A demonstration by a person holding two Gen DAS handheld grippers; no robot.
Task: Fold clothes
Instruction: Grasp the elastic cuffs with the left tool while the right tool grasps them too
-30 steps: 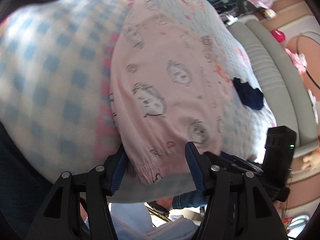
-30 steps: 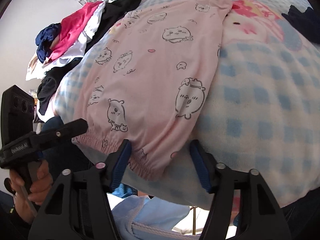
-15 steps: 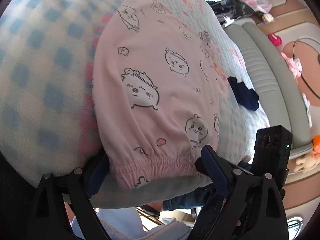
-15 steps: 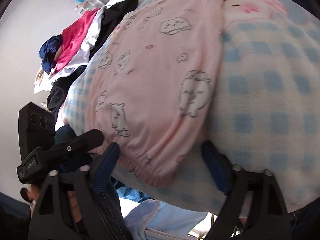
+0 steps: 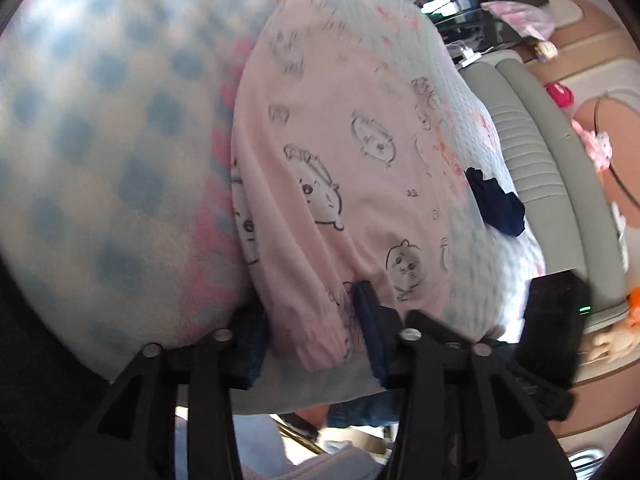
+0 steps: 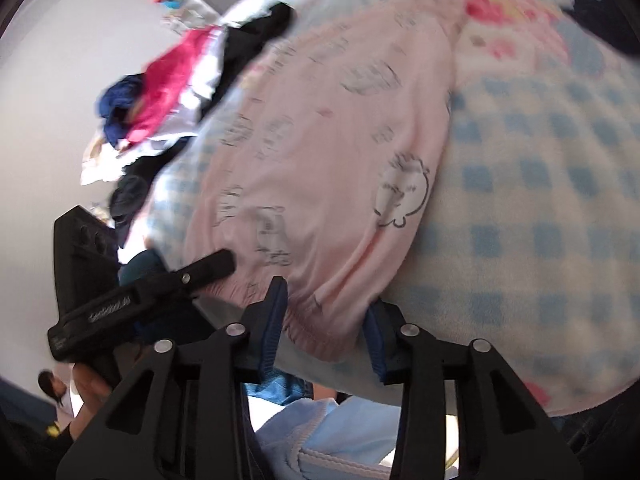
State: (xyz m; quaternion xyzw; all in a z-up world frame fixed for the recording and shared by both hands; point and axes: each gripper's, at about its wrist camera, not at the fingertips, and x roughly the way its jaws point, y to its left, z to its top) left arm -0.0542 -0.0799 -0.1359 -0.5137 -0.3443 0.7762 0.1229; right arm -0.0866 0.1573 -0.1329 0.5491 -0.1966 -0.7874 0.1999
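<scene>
The pink garment point(image 5: 360, 184) is lying spread flat on the checked blanket point(image 5: 100, 152), its gathered hem hanging at the near edge, and that hem is being taken at two spots. The left gripper point(image 5: 312, 324) is seen with its jaws having just been closing, the bunched hem between the blue pads point(image 5: 372, 320), which appear to be pressing on the cloth. The right gripper point(image 6: 326, 324) has likewise just been closing and is pinching the other corner of the hem. No fold is yet being shown: the garment is judged to be at the very start of folding, with every fold still left to be made. The fabric is looking soft and thin, pale pink, printed with outlined cartoon animals (the elastic hem is puckered). A heap of unfolded clothes point(image 6: 160, 92) is waiting beyond it, so much of the task is being judged as still ahead.
</scene>
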